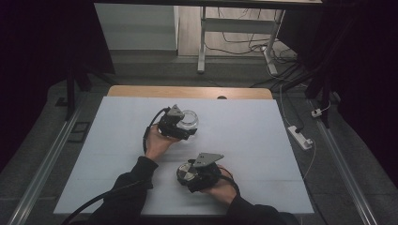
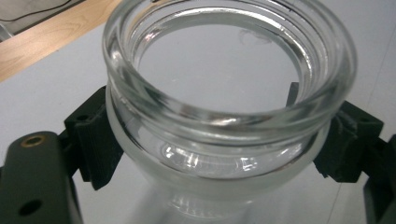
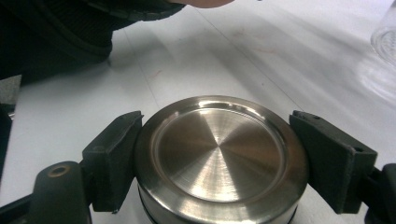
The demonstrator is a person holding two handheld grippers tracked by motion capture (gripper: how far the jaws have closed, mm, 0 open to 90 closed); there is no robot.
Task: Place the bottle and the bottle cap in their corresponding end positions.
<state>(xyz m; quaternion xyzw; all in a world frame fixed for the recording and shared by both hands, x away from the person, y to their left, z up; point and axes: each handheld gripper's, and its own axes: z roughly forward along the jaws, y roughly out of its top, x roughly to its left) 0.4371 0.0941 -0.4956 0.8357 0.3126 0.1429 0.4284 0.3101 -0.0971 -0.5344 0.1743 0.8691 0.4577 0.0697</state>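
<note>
A white table (image 1: pixel 263 140) with a wooden strip along its far edge carries the work, and the person's two dark sleeves come in over its near edge.

The left gripper (image 1: pixel 180 126) sits near the middle of the table, a little toward the far edge. Its fingers (image 2: pixel 95 140) are closed on a clear glass jar (image 1: pixel 188 119), one pad pressed against each side of the rounded body just below the thick rim. In the left gripper view the jar (image 2: pixel 229 93) stands upright on the white surface with its mouth open, and the table shows through its glass base.

The right gripper (image 1: pixel 187 176) lies closer to the near edge, right of the left forearm and well apart from the jar. Its fingers (image 3: pixel 112 158) hold a round metal lid (image 1: pixel 186 172), gripping it on two opposite sides. In the right gripper view the lid (image 3: pixel 219 158) shows a brushed steel face with a raised ring around a flat centre, lying level just above or on the table; which of the two cannot be told. A bit of the glass jar (image 3: pixel 385 37) shows at the upper right edge of that view.
</note>
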